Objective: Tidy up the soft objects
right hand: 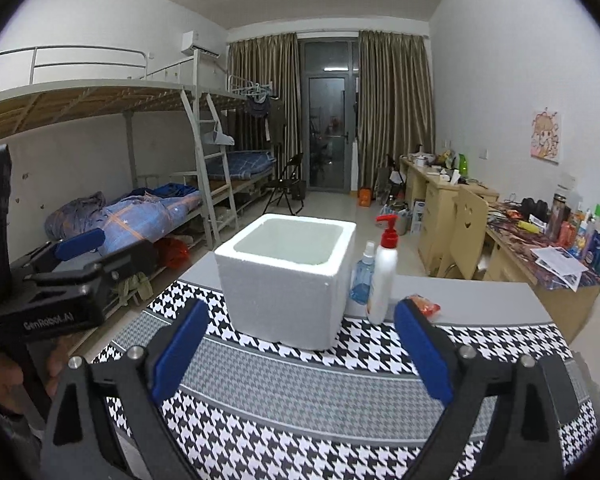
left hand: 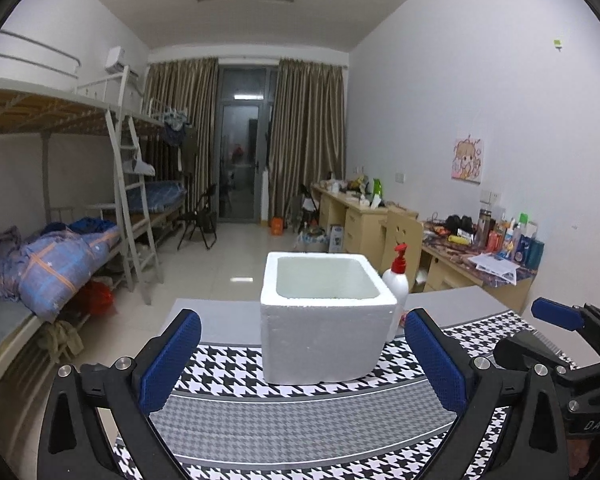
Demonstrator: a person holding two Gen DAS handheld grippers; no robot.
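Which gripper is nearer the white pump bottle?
Right. The right gripper sits open just short of the pump bottle; the left gripper faces the foam box, which stands left of the bottle.

Dorm room — bunk beds point(left hand: 60, 120), desks point(left hand: 364, 216), curtains point(left hand: 300, 136).

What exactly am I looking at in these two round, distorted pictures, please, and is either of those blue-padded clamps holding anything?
There is no robot here: a person carries a hand-held two-finger gripper in each hand, each with a wide-angle camera looking along its fingers. One picture comes from the left gripper, the other from the right gripper. Both stand open and hold nothing. Ahead, on a black-and-white houndstooth cloth, stands an open white foam box; as far as its inside shows, it looks empty. Beside it stand a white pump bottle with a red top, a small blue spray bottle and an orange-red packet. Behind is a dormitory room.
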